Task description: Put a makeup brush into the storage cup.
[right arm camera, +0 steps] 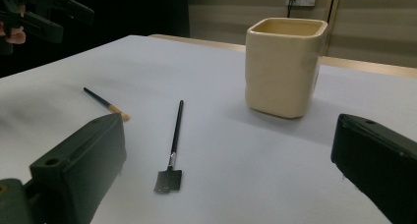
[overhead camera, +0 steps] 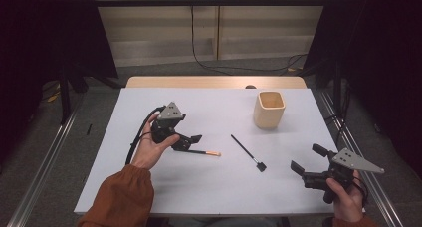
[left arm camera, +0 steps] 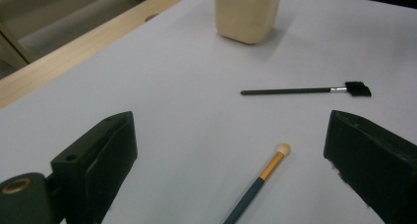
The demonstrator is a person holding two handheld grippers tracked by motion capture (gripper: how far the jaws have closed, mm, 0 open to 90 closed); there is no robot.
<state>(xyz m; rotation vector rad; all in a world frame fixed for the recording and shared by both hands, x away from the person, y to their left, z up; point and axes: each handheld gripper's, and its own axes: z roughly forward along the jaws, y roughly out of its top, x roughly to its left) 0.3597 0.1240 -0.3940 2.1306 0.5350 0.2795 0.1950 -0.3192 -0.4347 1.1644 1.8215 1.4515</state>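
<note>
A cream square cup [overhead camera: 269,109] [left arm camera: 247,12] [right arm camera: 283,66] stands upright at the back right of the white table [overhead camera: 209,187]. A black comb-tipped brush [overhead camera: 248,153] [left arm camera: 307,90] [right arm camera: 172,148] lies in the middle. Left of it lies a dark-handled brush with a gold ferrule and pale tip [overhead camera: 205,152] [left arm camera: 259,184] [right arm camera: 106,104]. My left gripper [overhead camera: 189,143] [left arm camera: 231,175] is open, its jaws wide apart just above that brush's handle. My right gripper [overhead camera: 304,162] [right arm camera: 226,184] is open and empty near the table's front right edge, its jaws toward the comb brush and the cup.
Beyond the table runs a wooden strip [overhead camera: 216,81], then grey floor with black cables [overhead camera: 234,67]. Dark curtains hang at both sides. Metal rails [overhead camera: 40,172] flank the table.
</note>
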